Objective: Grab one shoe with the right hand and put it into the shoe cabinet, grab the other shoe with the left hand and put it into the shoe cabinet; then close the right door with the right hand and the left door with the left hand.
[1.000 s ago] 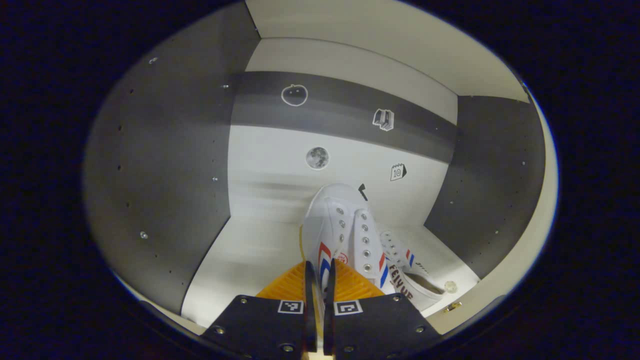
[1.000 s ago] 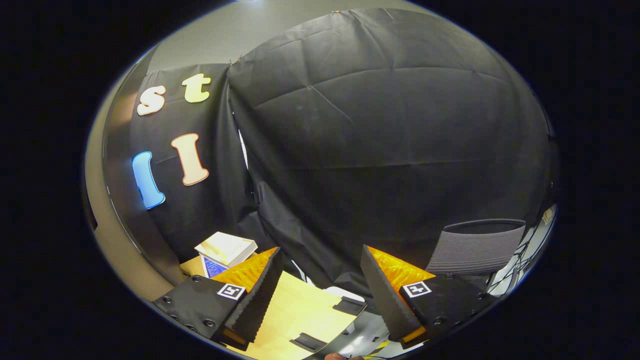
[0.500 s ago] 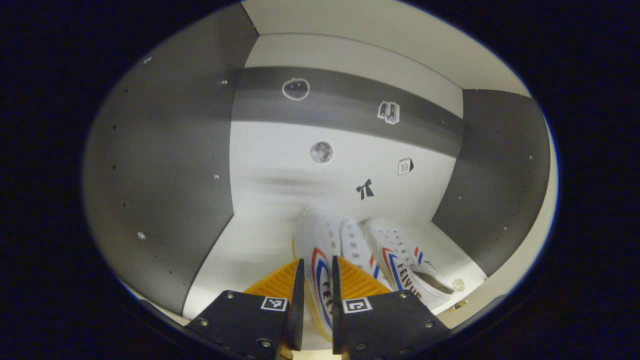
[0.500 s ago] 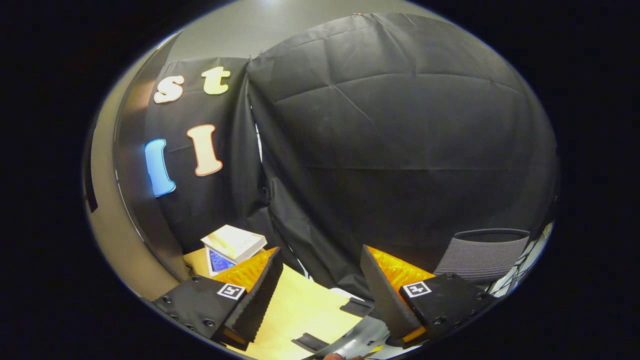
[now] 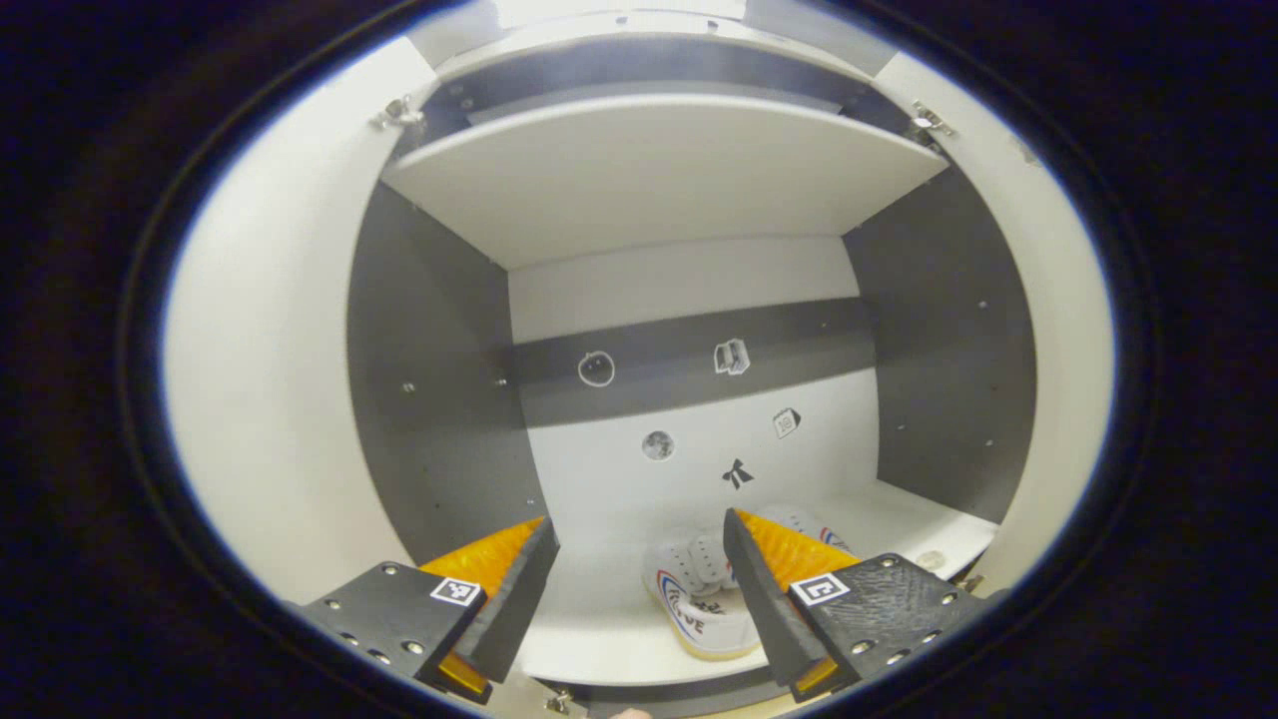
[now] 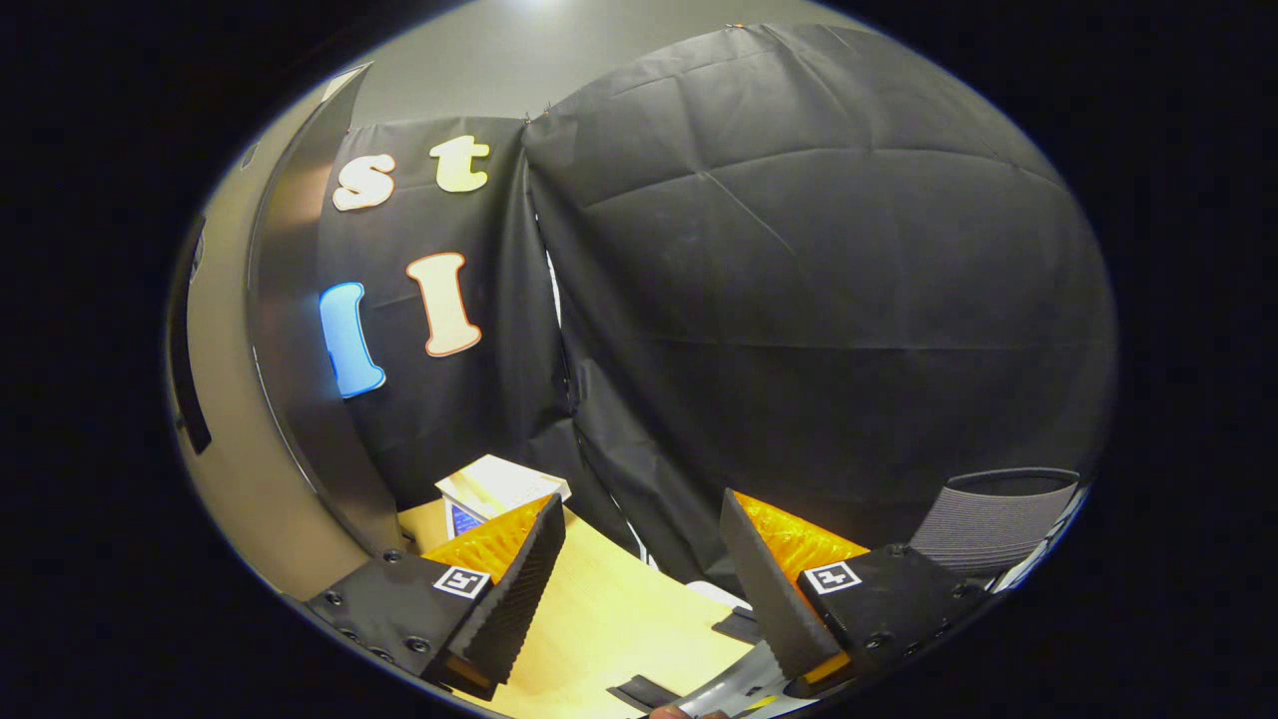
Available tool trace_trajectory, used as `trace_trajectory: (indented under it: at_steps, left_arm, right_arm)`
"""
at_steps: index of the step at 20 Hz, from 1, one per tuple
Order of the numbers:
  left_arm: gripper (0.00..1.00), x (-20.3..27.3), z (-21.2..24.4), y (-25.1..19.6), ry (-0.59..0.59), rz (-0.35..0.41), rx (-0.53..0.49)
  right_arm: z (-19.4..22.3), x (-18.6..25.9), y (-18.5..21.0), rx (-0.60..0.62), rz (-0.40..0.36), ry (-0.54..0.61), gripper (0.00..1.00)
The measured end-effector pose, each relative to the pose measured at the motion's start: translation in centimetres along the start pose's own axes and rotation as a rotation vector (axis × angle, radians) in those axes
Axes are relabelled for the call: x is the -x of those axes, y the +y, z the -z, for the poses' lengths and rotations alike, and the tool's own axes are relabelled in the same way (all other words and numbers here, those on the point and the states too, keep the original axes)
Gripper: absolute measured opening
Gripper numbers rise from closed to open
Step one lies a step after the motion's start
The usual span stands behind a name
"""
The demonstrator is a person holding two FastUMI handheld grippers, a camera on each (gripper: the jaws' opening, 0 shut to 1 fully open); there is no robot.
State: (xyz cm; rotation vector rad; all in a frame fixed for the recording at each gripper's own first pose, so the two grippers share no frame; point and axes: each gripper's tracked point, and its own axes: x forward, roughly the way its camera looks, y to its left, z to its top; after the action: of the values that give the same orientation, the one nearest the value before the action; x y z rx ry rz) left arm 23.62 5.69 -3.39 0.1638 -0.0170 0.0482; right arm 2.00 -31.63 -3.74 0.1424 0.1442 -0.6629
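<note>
Left gripper view: my left claw apart, empty; shoes together on shoe cabinet floor, clearing doorway. Right claw apart, idle over table.

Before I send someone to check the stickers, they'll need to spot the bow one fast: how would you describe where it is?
Look into the open shoe cabinet, at the white lower part of its back wall, below the dark band. The bow sticker is the lowest of the stickers, just above the white shoes. It is solid black, while the moon sticker up-left is a grey disc.
</note>
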Motion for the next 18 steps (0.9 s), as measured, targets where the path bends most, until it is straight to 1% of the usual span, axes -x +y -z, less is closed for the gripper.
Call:
trace_trajectory:
  at_steps: [1,2,3,4,5,6,8,9,11,12,13,15,17,18]
  left_arm:
    - [0.94,1.7,-0.5,-0.6,-0.005,0.016,0.011]
    - [0.95,3.4,-1.3,-0.5,-0.019,0.020,0.029]
    - [0.94,4.9,-1.9,-0.7,-0.032,0.026,0.049]
    - [0.94,6.1,-2.3,-1.1,-0.041,0.031,0.067]
    - [0.94,7.2,-2.6,-1.1,-0.049,0.036,0.083]
    - [0.94,8.6,-2.7,-1.2,-0.051,0.043,0.091]
    - [0.94,11.2,-2.7,-1.6,-0.048,0.052,0.121]
    - [0.94,12.3,-2.4,-2.0,-0.040,0.064,0.154]
    - [0.95,14.0,-1.1,-2.9,-0.009,0.072,0.213]
    - [0.94,14.8,-0.6,-2.6,0.004,0.054,0.213]
    - [0.96,15.4,-0.3,-2.4,0.012,0.031,0.202]
    - [0.94,16.6,-0.2,-2.5,0.027,0.024,0.180]
    - [0.94,17.6,-0.6,-2.4,0.018,0.027,0.173]
    - [0.94,18.0,-0.8,-2.3,0.013,0.028,0.171]
  right_arm:
    - [-0.7,-0.3,0.6,-0.002,-0.016,-0.008,0.98]
    - [-1.3,-0.6,1.2,0.000,-0.032,-0.017,0.93]
    - [-2.0,-0.9,1.7,0.007,-0.044,-0.029,0.92]
    - [-2.7,-1.2,2.1,0.016,-0.054,-0.044,0.98]
    - [-3.4,-1.4,2.6,0.025,-0.064,-0.058,0.98]
    - [-3.9,-1.6,3.3,0.031,-0.080,-0.069,0.92]
    - [-5.4,-1.7,4.9,0.039,-0.125,-0.092,0.93]
    - [-6.4,-1.5,6.0,0.042,-0.160,-0.112,0.93]
    - [-8.4,-0.3,9.2,0.019,-0.276,-0.142,0.93]
    - [-9.3,0.5,10.5,0.017,-0.331,-0.159,0.93]
    - [-10.3,1.0,11.7,0.027,-0.372,-0.179,0.93]
    - [-11.6,2.2,13.3,0.068,-0.437,-0.225,0.92]
    - [-12.6,3.4,15.4,0.112,-0.497,-0.246,0.92]
    - [-12.7,4.0,16.1,0.128,-0.526,-0.248,0.98]
